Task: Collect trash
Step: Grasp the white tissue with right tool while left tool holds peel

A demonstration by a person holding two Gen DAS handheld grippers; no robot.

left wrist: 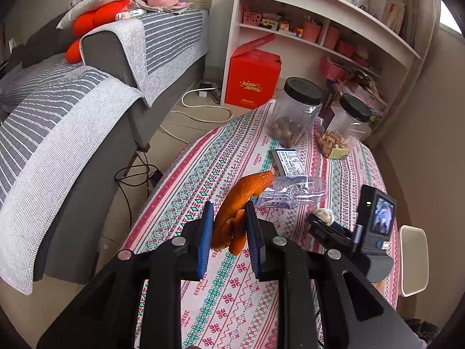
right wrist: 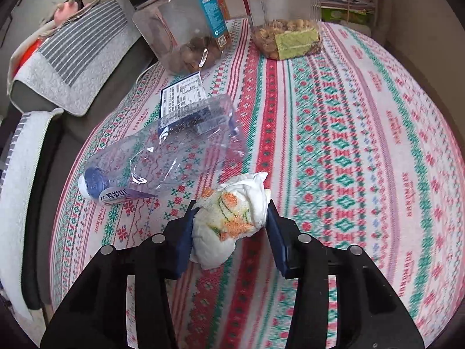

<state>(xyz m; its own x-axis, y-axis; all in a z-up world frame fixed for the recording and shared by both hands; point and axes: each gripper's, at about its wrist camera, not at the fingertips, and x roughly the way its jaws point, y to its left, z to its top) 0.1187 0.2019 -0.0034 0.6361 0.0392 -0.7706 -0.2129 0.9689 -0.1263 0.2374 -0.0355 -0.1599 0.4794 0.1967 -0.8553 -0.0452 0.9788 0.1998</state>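
Left wrist view: the left gripper pinched a curled, pebbly orange peel between blue pads, lifted above the patterned woven tablecloth. Right wrist view: the right gripper clasped a crumpled white printed tissue wad, just beside a crushed clear plastic bottle lying towards the table's left edge.

— What sort of place is this looking like?
— A home living room: a grey sofa is sitting beside the table's patterned tablecloth, and a white shelf unit is holding toys.
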